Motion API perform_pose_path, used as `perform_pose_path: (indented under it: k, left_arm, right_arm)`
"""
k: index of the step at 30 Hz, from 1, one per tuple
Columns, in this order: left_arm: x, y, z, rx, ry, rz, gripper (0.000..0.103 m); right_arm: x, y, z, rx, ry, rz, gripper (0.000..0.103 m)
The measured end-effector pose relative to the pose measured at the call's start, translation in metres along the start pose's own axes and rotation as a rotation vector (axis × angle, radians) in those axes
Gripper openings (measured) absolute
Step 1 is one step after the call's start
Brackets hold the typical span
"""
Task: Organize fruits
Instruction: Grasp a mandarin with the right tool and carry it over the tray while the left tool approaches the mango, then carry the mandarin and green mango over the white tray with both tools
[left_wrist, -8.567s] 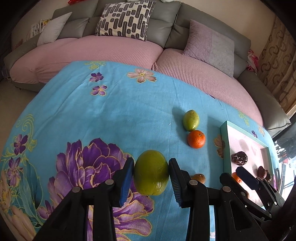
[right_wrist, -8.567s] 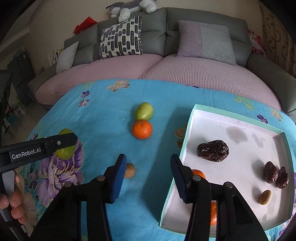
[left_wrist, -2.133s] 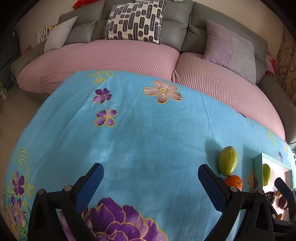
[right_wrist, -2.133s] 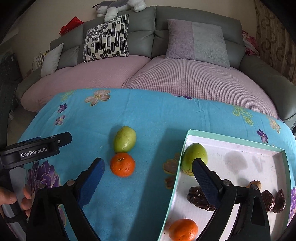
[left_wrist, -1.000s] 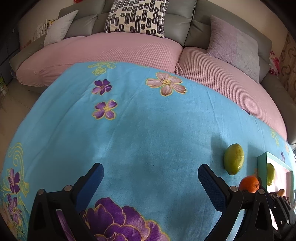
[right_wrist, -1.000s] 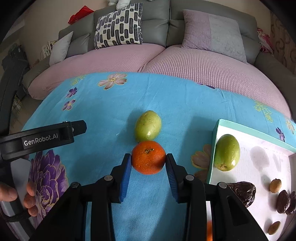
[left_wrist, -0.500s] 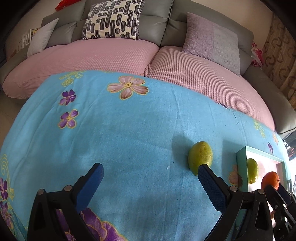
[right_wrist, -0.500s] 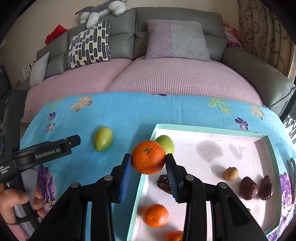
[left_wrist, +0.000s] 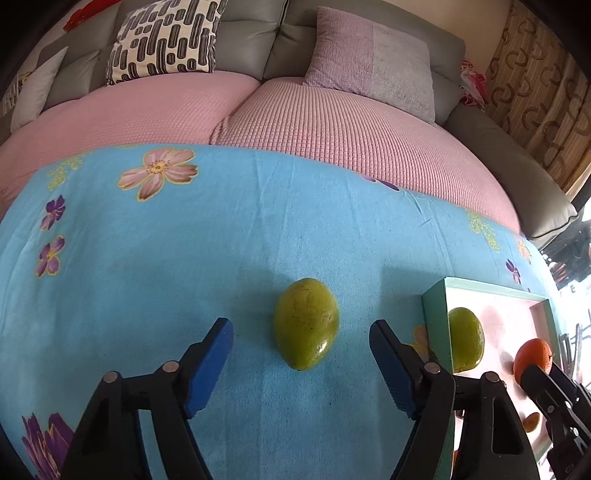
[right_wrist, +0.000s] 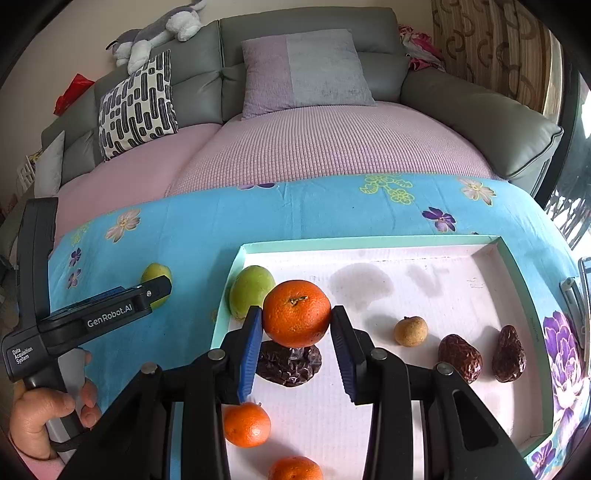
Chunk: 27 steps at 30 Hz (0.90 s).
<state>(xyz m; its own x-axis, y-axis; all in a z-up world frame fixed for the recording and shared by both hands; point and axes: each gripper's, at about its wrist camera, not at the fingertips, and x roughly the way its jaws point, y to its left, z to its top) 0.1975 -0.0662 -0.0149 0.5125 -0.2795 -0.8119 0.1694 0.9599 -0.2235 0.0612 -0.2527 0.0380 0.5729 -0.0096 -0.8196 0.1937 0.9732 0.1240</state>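
A turquoise tablecloth (left_wrist: 184, 258) printed with pink and purple flowers is noted; a green fruit (left_wrist: 306, 328); an orange mandarin (right_wrist: 296, 313); a mint-rimmed, white-floored tray (right_wrist: 369, 242); dark brown dates (right_wrist: 460, 357); a black-and-white patterned cushion (left_wrist: 162, 37)

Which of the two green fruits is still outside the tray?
The green fruit on the blue cloth, lying between the open left gripper's fingers. The other green fruit already sits in the tray's near-left corner.
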Motion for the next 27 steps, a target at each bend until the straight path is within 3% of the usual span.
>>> perform_pose_path:
  k: [10,17,27]
  left_arm:
    - [0.010,0.008,0.005,-0.045,0.005,-0.038,0.042]
    - [0.001,0.010,-0.001,-0.073,-0.004,-0.066,0.042]
    - [-0.039,0.004,-0.011,-0.065,-0.061,-0.077,0.042]
  right_arm:
    - [0.002,0.001,0.000,0.003,0.003,0.001,0.039]
    - [0.002,-0.003,0.000,0.013,0.002,0.003,0.039]
    - [0.001,-0.007,0.001,0.027,0.002,0.010,0.039]
